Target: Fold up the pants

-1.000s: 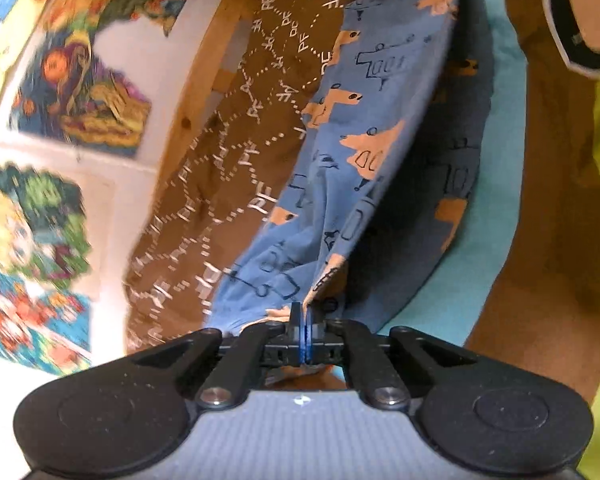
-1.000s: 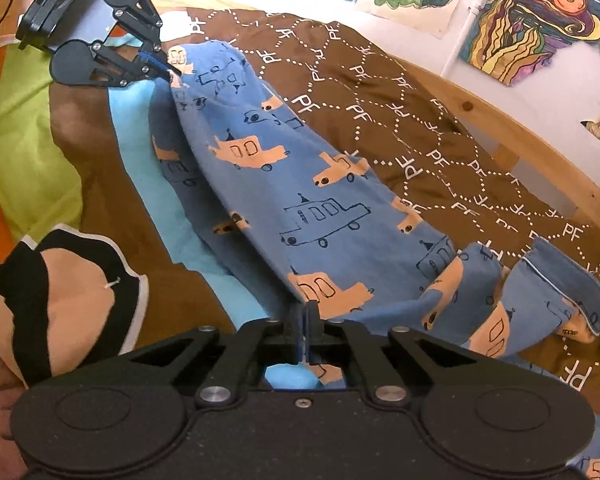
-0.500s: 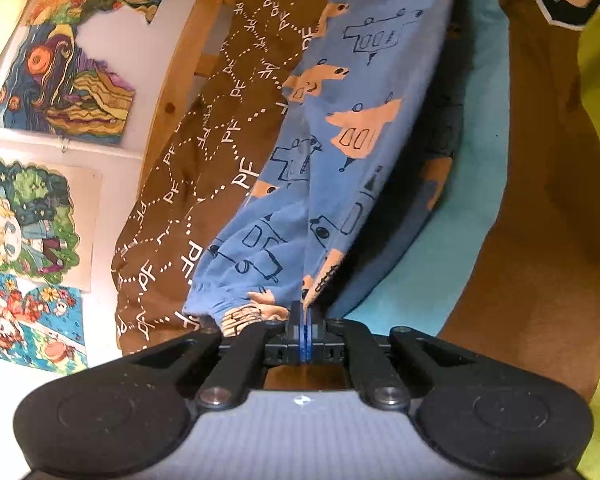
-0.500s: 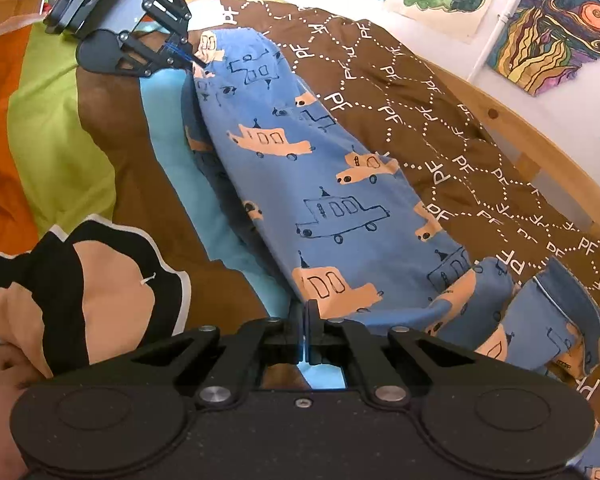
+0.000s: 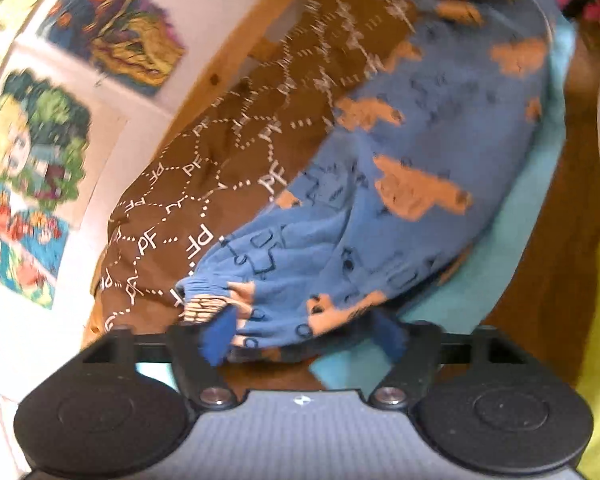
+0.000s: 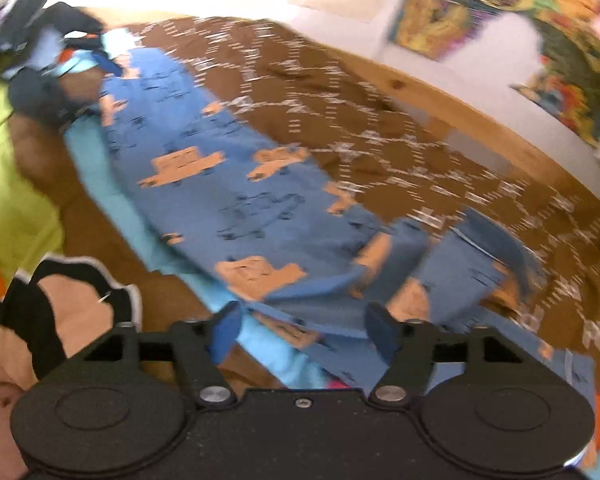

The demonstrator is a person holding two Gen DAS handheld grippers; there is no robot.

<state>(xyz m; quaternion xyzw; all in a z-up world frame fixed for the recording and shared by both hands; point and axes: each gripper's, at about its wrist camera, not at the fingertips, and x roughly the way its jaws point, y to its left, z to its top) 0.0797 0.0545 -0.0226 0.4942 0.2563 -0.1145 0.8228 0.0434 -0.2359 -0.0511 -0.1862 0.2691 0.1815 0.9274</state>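
Observation:
Blue pants printed with orange cars lie lengthwise, folded leg on leg, on a brown and striped bedspread. In the left wrist view the waistband end lies right in front of my left gripper, whose jaws stand open around it without holding it. In the right wrist view the cuff end lies rumpled in front of my right gripper, which is open and empty. My left gripper also shows at the far end in the right wrist view.
A wooden bed rail runs along the far side under a white wall with colourful posters. Lime, teal and brown stripes of the bedspread lie on the near side. A tan and black patch lies near my right gripper.
Both grippers were shut on the pants and holding them stretched above the bed; now both are open and the pants lie on the bedspread. Both views are motion-blurred.

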